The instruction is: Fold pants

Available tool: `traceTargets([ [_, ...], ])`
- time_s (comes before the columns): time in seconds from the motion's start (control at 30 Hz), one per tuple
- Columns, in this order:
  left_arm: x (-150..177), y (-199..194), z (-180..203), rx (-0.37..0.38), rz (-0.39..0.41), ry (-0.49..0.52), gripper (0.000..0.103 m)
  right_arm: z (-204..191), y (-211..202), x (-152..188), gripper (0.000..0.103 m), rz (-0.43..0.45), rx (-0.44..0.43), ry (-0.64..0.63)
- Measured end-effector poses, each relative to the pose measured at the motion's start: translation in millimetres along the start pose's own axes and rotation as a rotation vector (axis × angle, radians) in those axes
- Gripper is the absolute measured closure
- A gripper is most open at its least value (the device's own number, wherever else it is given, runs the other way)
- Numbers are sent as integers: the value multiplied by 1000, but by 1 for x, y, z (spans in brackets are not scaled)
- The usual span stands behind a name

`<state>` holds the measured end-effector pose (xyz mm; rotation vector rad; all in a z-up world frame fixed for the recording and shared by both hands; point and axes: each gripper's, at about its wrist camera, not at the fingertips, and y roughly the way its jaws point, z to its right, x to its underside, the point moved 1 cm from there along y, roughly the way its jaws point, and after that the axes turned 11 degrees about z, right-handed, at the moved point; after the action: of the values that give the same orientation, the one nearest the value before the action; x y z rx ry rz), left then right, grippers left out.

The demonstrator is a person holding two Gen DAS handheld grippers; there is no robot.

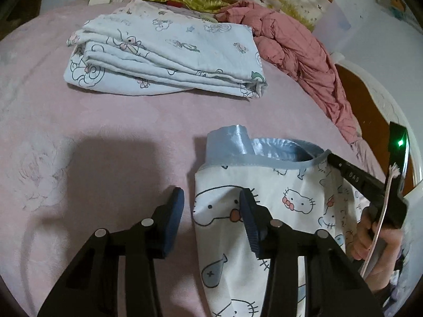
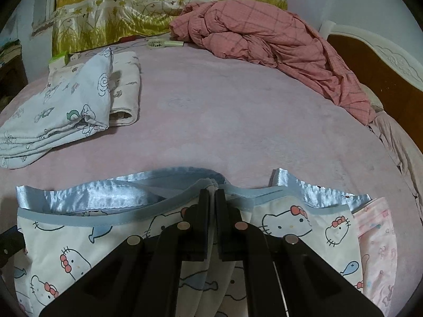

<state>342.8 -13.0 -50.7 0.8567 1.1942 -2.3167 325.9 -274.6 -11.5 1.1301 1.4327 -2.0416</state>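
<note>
White pants (image 1: 277,185) with a cartoon cat and fish print and a light blue satin waistband lie on the pink bed sheet (image 1: 105,121). My left gripper (image 1: 211,195) stands open at the pants' left edge. One finger (image 1: 177,206) is over the sheet and the other over the cloth, so the edge lies between them, not pinched. My right gripper (image 2: 214,192) is shut on a bunched bit of the waistband (image 2: 105,198) in the middle of the pants (image 2: 79,237). In the left wrist view the right gripper (image 1: 331,158) reaches in from the right, with a hand (image 1: 378,240) on its grip.
A folded white printed blanket (image 1: 164,58) (image 2: 53,116) lies further back on the bed. A crumpled pink checked quilt (image 1: 298,52) (image 2: 264,34) is heaped at the back right by the headboard (image 2: 370,60). A pale pink printed garment (image 2: 378,237) lies right of the pants.
</note>
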Motion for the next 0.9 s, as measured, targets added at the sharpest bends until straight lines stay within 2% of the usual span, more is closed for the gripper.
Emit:
traceTargets([
  [0.03,1,-1,2,-7,4,9,64,-1,0,0,99,1,-1,-3],
  [0.07,1,-1,3,-14,11,18,89,-2,0,0,99,2,-2,-5],
  [0.1,2,-1,4,-24,11,27,101,-2,0,0,99,3,-3,-5],
  [0.23,-3,-11,2,-36,44,38,102,-4,-6,-2,99,27,-61,18],
  [0.4,-21,-52,-4,-69,151,19,102,-13,-27,-8,99,119,-288,73],
  [0.5,-33,-82,-4,-150,227,41,102,-15,-41,-11,99,183,-371,109],
  [0.57,-38,-96,-4,-200,247,53,102,-16,-48,-13,99,220,-390,123],
  [0.63,-41,-102,-4,-290,252,82,102,-17,-52,-15,99,242,-416,137],
  [0.83,-37,-90,-17,-502,201,135,102,-42,-44,-8,99,198,-464,133],
  [0.9,-35,-86,-25,-531,183,130,102,-52,-38,-3,99,173,-478,125],
])
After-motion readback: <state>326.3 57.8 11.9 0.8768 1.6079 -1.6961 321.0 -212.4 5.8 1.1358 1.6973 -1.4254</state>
